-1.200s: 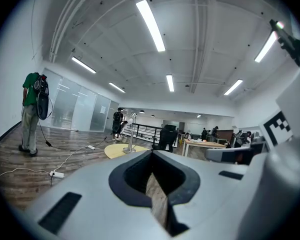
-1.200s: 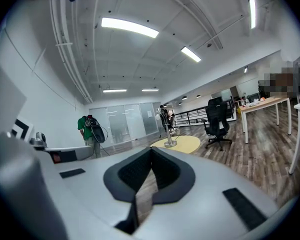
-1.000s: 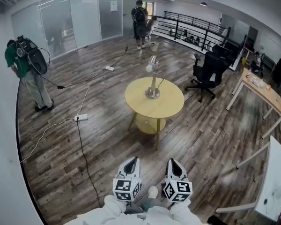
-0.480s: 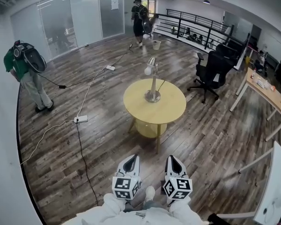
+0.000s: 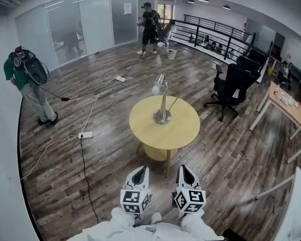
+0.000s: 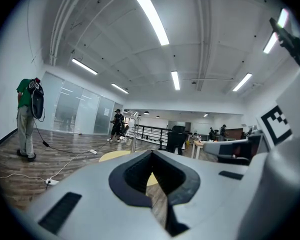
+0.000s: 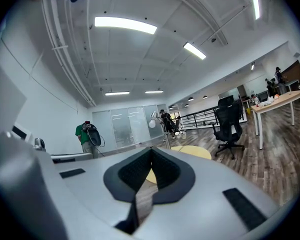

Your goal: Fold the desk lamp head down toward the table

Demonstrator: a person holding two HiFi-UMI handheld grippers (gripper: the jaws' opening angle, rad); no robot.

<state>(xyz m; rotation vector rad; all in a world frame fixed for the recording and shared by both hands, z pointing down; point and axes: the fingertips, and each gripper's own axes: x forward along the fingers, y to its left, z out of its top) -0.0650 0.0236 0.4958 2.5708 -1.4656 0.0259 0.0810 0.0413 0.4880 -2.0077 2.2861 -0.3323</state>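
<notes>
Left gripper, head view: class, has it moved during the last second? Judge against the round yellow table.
Yes. The left gripper has come nearer the round yellow wooden table: the strip of floor between them has shrunk.

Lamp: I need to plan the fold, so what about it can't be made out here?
- Lamp hinge: head view, too small and far off to make out.
- Its base: in the left gripper view it is hidden behind the left gripper; in the right gripper view, behind the right gripper.
- Its cord: head view, too thin to follow past the table edge.
</notes>
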